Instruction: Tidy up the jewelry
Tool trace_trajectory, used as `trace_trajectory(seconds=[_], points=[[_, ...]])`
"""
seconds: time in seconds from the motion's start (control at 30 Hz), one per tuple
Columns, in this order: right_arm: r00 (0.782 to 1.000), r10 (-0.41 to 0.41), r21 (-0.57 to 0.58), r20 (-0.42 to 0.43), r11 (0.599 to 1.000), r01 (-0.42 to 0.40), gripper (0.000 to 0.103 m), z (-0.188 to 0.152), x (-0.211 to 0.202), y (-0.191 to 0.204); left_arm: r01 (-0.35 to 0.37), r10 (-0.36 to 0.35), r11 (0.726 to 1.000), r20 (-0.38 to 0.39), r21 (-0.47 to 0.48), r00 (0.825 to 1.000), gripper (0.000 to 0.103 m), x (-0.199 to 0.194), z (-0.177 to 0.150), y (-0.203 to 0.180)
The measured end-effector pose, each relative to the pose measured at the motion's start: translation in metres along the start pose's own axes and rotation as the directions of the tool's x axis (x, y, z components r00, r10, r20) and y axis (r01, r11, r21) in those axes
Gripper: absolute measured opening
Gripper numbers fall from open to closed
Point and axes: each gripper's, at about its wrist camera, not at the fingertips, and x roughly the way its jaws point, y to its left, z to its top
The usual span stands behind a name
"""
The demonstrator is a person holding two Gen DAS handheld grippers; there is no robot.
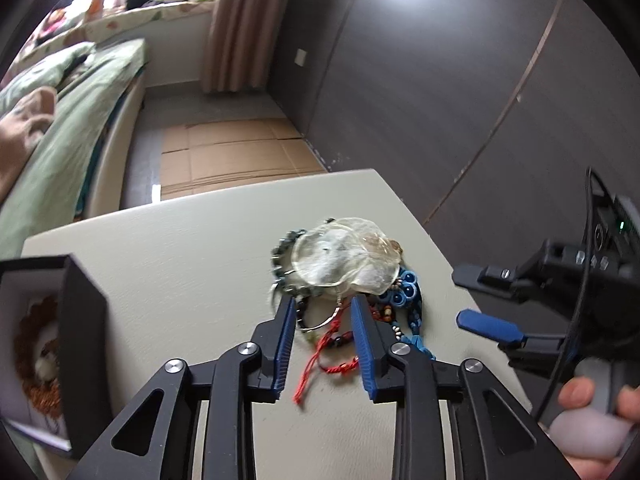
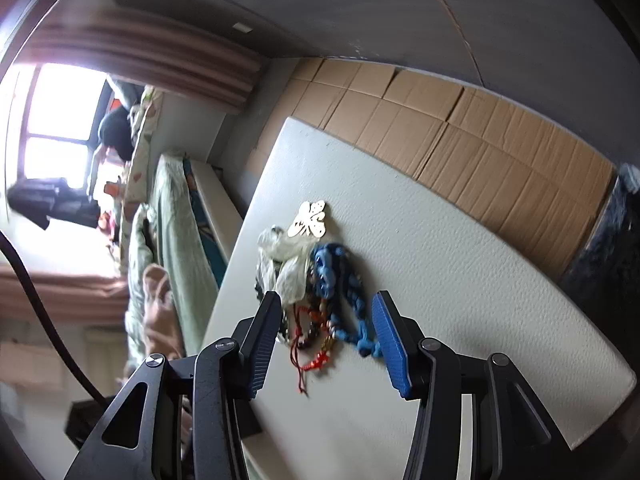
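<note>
The jewelry pile (image 1: 344, 292) lies in one heap near the right edge of the pale table (image 1: 168, 264), and an open black box (image 1: 76, 344) stands at the table's left edge with a beaded piece already inside. The left gripper (image 1: 320, 320) is poised over the near side of the heap, jaws narrowed but apart, straddling a thin silver bangle (image 1: 324, 320) and a red cord bracelet (image 1: 332, 356); no pad presses on anything yet. The right gripper (image 2: 324, 320) points at the same heap from the other side, jaws at moderate width around the blue braided piece (image 2: 340, 280), also holding nothing. To do this step well, select a single item at the edge of the heap, close on its cord or band only, and lift slowly so tangled neighbours fall free. Count: one heap, one box, one clear crumpled bag (image 1: 348, 260) on top, one gold butterfly ornament (image 2: 308, 220) beside the heap; the strands in the heap are too entangled to count.
</note>
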Motion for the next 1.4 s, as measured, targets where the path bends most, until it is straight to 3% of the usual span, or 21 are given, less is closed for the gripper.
trace_trajectory(seconds=[0.17,0.57,0.77,1.13,1.4], points=[[0.999,0.031,0.036,-0.004,0.999,-0.031,0.050,0.008,0.001,-0.002,0.001,-0.001,1.000,-0.020,0.019,1.000,0.019,0.020,-0.002,-0.005],[0.998,0.054,0.052,-0.042,0.997,-0.052,0.050,0.014,0.015,0.000,0.016,-0.017,1.000,-0.055,-0.022,0.998,0.018,0.049,0.000,0.002],[0.998,0.044,0.033,-0.051,0.999,-0.042,0.050,0.014,0.019,0.003,0.031,-0.033,0.999,-0.056,-0.042,0.998,0.004,0.047,-0.002,0.007],[0.998,-0.012,-0.026,-0.067,1.000,0.010,0.050,0.009,0.026,0.009,0.127,-0.131,0.982,-0.024,-0.139,0.991,0.003,0.007,0.000,0.017],[0.996,-0.071,-0.112,-0.063,0.992,0.063,0.050,0.005,0.025,0.012,0.152,-0.145,0.973,0.048,-0.172,0.988,0.003,-0.037,-0.001,0.026]])
